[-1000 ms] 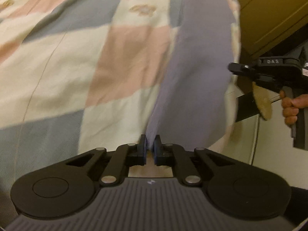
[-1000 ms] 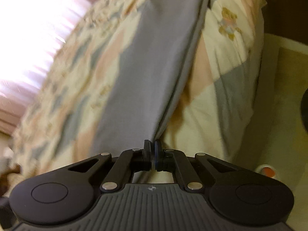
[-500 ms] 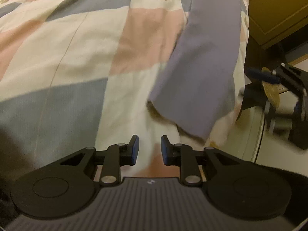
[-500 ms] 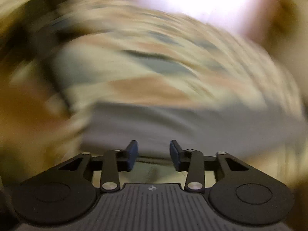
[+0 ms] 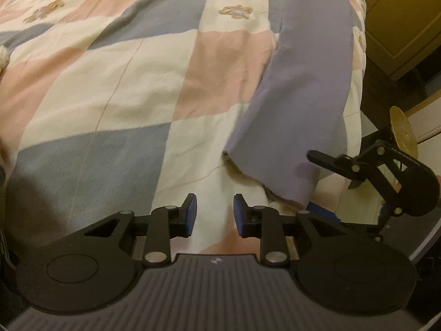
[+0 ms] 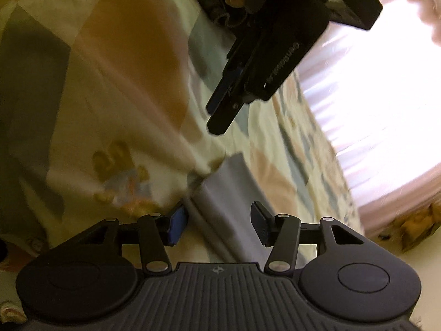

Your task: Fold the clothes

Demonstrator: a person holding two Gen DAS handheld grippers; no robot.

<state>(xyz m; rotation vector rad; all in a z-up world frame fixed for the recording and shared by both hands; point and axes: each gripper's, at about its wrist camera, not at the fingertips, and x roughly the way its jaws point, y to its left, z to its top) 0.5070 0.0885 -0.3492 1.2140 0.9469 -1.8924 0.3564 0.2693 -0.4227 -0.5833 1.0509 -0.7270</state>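
Both tools released — left tool (image 5: 214, 211) and right tool (image 6: 217, 220) empty, purple garment (image 5: 303, 88) lay long and folded on quilt (image 5: 110, 82) near bed edge.

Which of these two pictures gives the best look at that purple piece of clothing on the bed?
The left wrist view. There the purple garment lies as a long folded strip on the checked quilt, sharp and almost whole. The right wrist view shows only its near end, dim and blurred, between the open fingers of the right hand-held gripper.
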